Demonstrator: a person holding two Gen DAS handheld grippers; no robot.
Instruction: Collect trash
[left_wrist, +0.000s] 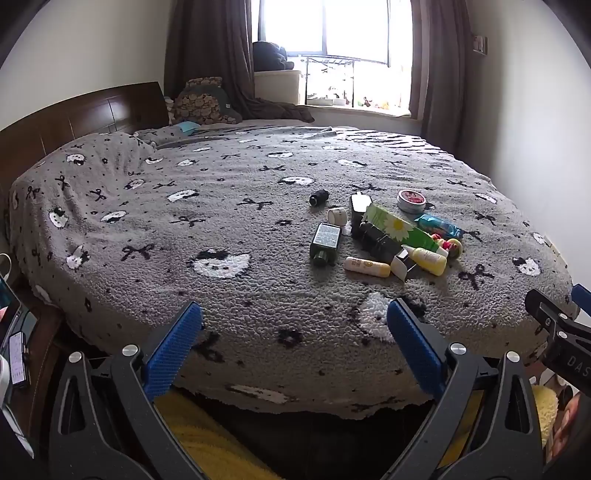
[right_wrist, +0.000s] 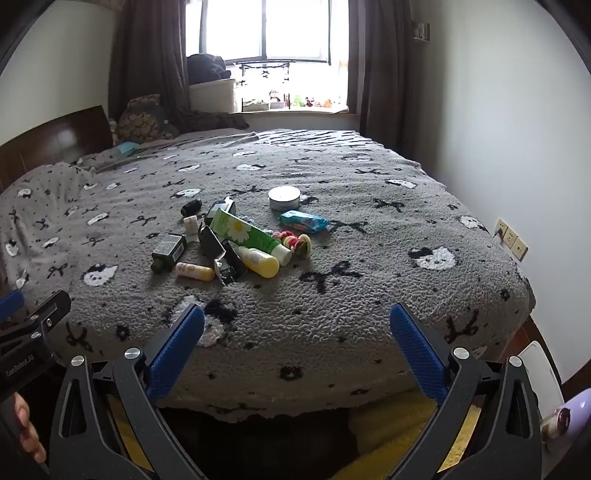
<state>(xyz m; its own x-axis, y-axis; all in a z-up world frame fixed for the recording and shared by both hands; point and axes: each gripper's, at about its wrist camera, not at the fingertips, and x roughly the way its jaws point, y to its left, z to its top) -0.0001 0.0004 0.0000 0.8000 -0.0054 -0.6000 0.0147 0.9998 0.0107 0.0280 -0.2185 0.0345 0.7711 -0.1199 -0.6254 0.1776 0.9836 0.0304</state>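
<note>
We're at the start: nothing collected as far as the frames show. Both grippers hang at the near edge of the bed, tilted down toward it.

Left gripper (left_wrist: 294, 321): fingers spread wide, nothing between the pads, only grey blanket (left_wrist: 221, 229) under them. Right gripper (right_wrist: 297, 325): same, splayed wide and empty. Each one shows at the side of the other's view, so we're holding them next to each other.

No bin or bag is identifiable in either view. There's something white past the right corner of the bed in the right wrist view, but we can't tell what it is.

The trash sits in one loose pile on the blanket, well ahead of both grippers and untouched:
- pale yellow tube (left_wrist: 367, 266), nearest us
- yellow bottle (left_wrist: 428, 260), just beside an open dark box (left_wrist: 402, 266)
- dark green bottle (left_wrist: 325, 243), lying on its side, left of the pile
- green daisy box (left_wrist: 402, 227), leaning across the dark items
- small colourful toy (left_wrist: 448, 245), right of the yellow bottle
- blue packet (left_wrist: 439, 225), behind that
- small white jar (left_wrist: 338, 216)
- round tin (left_wrist: 411, 201), slightly apart, at the far right
- small black cylinder (left_wrist: 319, 197), farthest back on the left

By our read, the whole job is left: reach in, pick each item, drop it somewhere we can't see yet. The pale yellow tube looks like the easiest first grab, lying clear at the front.
</note>
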